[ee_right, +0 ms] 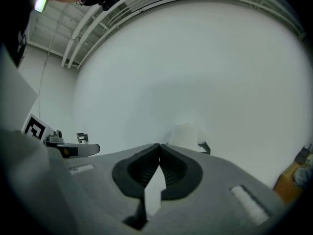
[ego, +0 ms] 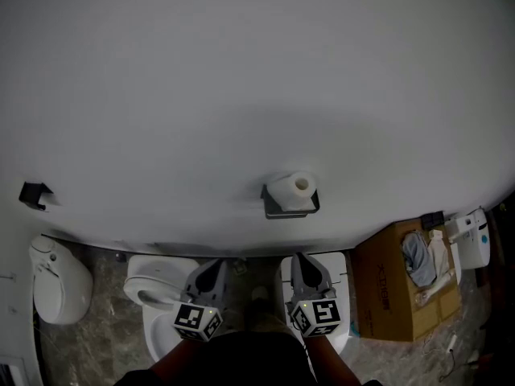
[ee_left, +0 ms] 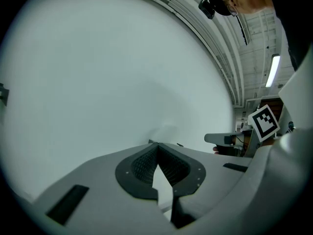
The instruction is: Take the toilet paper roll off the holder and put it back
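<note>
A white toilet paper roll [ego: 291,188] stands upright on a dark holder [ego: 290,207] fixed to the white wall; in the right gripper view the roll [ee_right: 186,134] shows just beyond the jaw tips, with the holder [ee_right: 203,148] beside it. My left gripper [ego: 216,268] and right gripper [ego: 302,262] are held low, side by side, well short of the roll. Both pairs of jaws meet at their tips with nothing between them. In their own views the left gripper [ee_left: 157,146] and the right gripper [ee_right: 159,146] point at the wall.
A white toilet [ego: 153,292] sits below the left gripper. A urinal-like white fixture [ego: 56,280] is at far left. An open cardboard box [ego: 406,284] with cloth stands at right, near a white appliance [ego: 471,238]. A small dark bracket [ego: 35,195] is on the wall at left.
</note>
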`<state>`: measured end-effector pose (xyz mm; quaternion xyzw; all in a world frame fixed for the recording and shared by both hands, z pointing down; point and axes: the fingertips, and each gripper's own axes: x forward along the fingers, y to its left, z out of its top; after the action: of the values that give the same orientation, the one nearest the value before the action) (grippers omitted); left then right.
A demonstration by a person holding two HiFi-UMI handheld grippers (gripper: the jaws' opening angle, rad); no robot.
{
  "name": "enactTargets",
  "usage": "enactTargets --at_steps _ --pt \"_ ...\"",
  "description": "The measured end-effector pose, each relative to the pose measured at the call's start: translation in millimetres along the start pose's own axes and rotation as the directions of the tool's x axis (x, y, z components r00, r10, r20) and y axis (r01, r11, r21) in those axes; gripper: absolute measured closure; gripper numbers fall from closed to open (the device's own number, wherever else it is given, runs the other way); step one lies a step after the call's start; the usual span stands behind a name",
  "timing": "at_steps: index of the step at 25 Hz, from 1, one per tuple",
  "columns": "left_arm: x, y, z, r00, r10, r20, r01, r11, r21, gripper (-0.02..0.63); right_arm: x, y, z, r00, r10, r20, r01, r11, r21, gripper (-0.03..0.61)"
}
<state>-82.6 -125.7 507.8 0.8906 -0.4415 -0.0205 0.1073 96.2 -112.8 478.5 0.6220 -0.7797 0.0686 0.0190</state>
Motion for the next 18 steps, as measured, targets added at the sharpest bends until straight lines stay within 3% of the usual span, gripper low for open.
enactTargets --at_steps 9,18 --pt "-8.3 -10.5 -0.9 0.999 -0.034 -0.012 0.034 0.999 0.036 0.601 -31.7 11.0 -4.3 0.999 -0.035 0.035 0.036 0.999 -0.023 0.58" --pt "-9.4 -6.4 -9.5 0.999 -0.028 -0.034 0.03 0.998 0.054 0.601 -32.4 10.5 -13.4 0.999 -0.043 -0.008 0.042 0.998 -0.053 0.581"
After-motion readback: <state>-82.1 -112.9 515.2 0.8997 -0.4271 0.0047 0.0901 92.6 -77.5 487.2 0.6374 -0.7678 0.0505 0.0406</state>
